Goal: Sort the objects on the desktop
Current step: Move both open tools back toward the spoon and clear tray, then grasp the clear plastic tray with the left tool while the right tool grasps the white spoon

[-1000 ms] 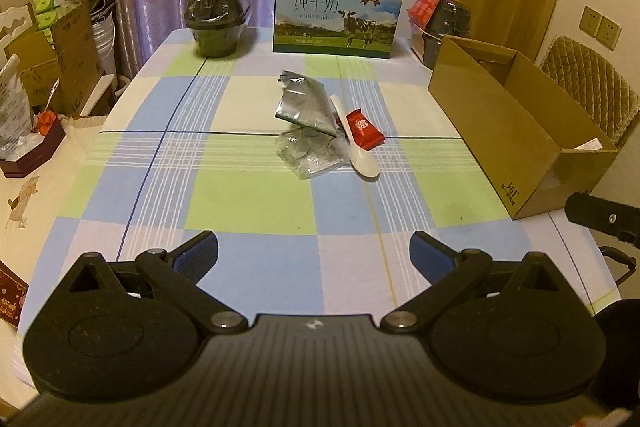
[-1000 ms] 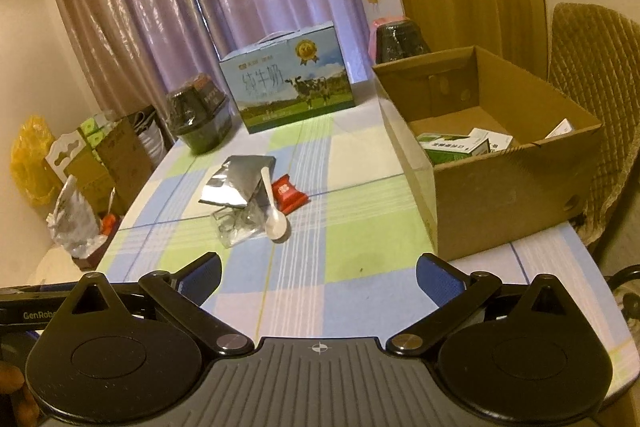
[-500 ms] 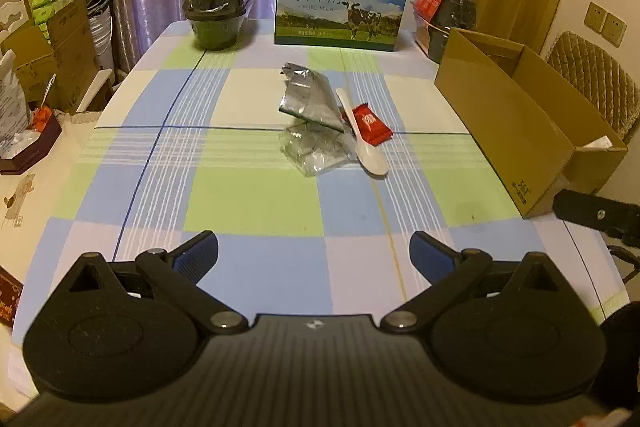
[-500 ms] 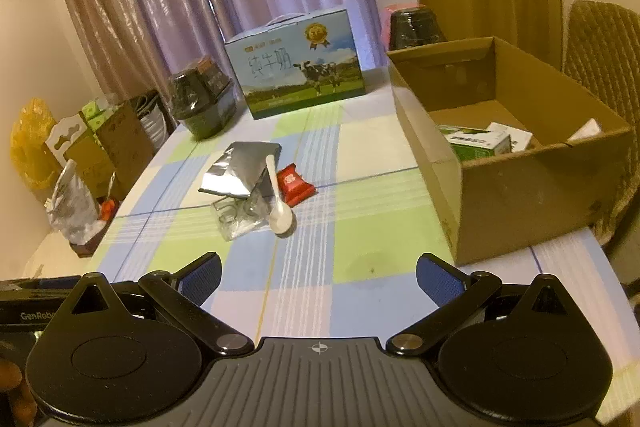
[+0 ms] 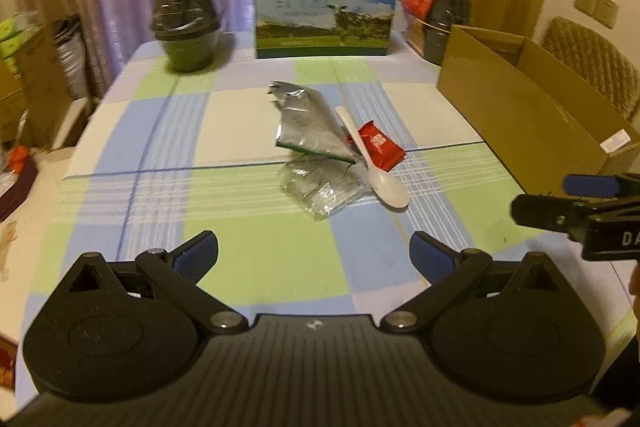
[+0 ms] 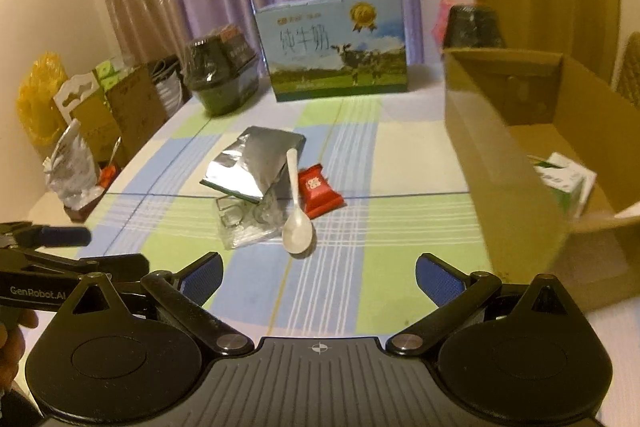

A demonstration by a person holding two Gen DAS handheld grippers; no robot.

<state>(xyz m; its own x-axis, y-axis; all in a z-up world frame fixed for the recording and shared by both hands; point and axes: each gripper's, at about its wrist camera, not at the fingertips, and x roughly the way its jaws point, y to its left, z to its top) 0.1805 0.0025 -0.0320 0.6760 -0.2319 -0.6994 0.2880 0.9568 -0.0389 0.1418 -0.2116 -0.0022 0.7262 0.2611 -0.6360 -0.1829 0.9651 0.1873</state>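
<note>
Checked tablecloth (image 5: 248, 227), spoon (image 6: 295, 211), perhaps wrappers (image 6: 256, 167)

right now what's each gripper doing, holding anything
Left gripper: open, holding nothing, above the table short of the spoon.
Right gripper: open, holding nothing, also short of the spoon.

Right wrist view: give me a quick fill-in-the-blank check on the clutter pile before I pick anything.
1. The white spoon lies with its bowl toward the camera and its handle across the ____ foil pouch.
2. The red packet lies on the side of the spoon nearer the ____ box.
3. Both the right claw and the left claw are ____ and hold nothing.

Missing words: silver; cardboard; open
</note>
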